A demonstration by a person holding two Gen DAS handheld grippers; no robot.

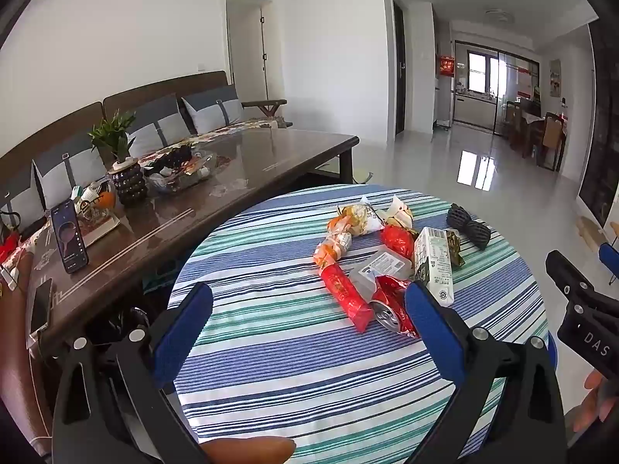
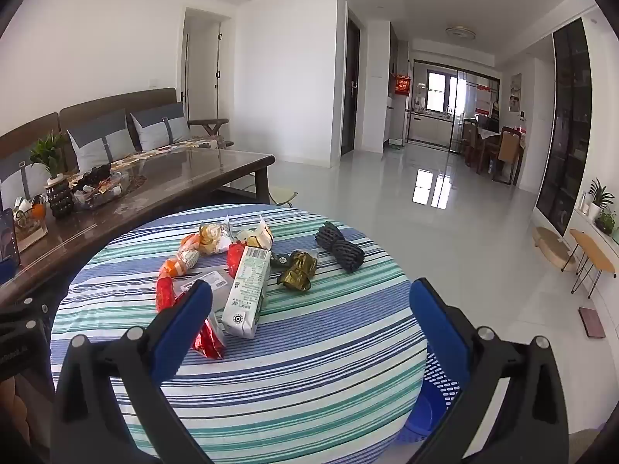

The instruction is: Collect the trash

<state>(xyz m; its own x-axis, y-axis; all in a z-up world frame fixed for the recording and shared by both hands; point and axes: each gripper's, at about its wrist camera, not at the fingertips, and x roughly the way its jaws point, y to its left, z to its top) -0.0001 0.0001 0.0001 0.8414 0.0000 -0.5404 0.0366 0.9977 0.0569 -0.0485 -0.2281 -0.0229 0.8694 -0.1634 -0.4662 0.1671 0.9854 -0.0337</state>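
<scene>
Nothing appears to have been collected yet: the trash, among it a milk carton and a crushed can, is heaped near the middle of the round worktop, while left tongs and right tongs are held fully spread and empty, a blue basket seen below the worktop's right edge.

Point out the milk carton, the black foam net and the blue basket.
milk carton (image 2: 249, 290), right wrist view, on its printed side panel.
black foam net (image 2: 340, 249), right wrist view, on its middle.
blue basket (image 2: 441, 382), right wrist view, on its perforated wall.
</scene>
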